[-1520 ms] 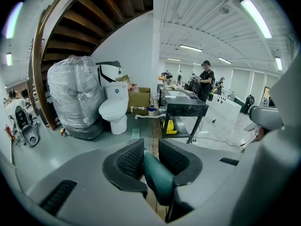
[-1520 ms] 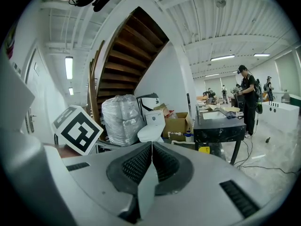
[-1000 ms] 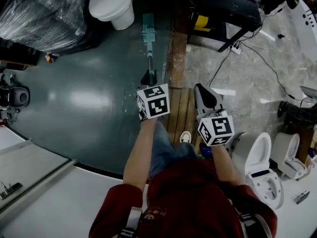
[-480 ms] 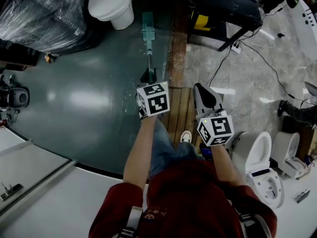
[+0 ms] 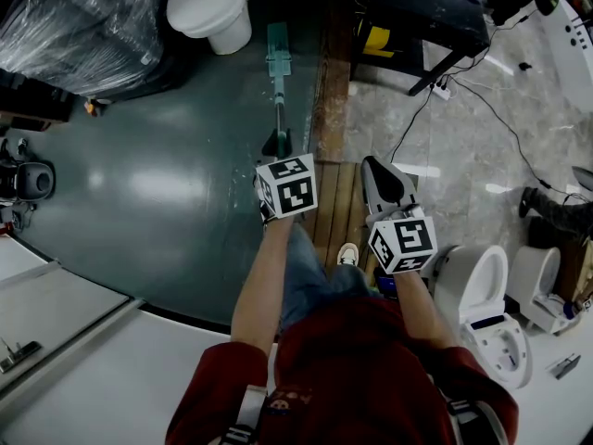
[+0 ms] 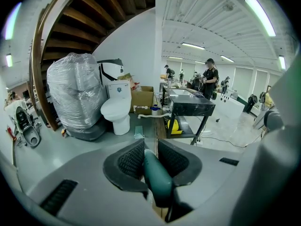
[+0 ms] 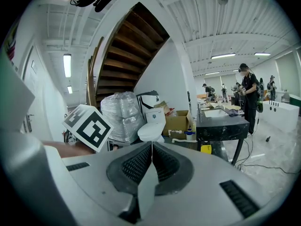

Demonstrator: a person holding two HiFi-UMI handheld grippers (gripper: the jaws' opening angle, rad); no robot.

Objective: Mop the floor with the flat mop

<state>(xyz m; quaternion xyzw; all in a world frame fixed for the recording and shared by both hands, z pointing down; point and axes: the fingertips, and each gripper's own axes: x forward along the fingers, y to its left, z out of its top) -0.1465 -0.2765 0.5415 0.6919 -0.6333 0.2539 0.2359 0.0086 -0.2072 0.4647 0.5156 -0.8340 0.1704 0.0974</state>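
The left gripper (image 6: pixel 150 160) has its jaws pinching the mop handle (image 6: pixel 159 182), while the right gripper (image 7: pixel 151 160) has its jaws pressed together on nothing, so one-handed it could twist or slip. Further out, the mop head (image 5: pixel 277 49) sits on the floor (image 5: pixel 167 184) near the toilet (image 5: pixel 211 7), easy to bump.

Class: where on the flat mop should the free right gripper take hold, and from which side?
The green handle just beyond the left gripper, which clamps it. Probably come from the right, jaws opened across the handle: it is thin and round, and the shut right gripper is on that side.
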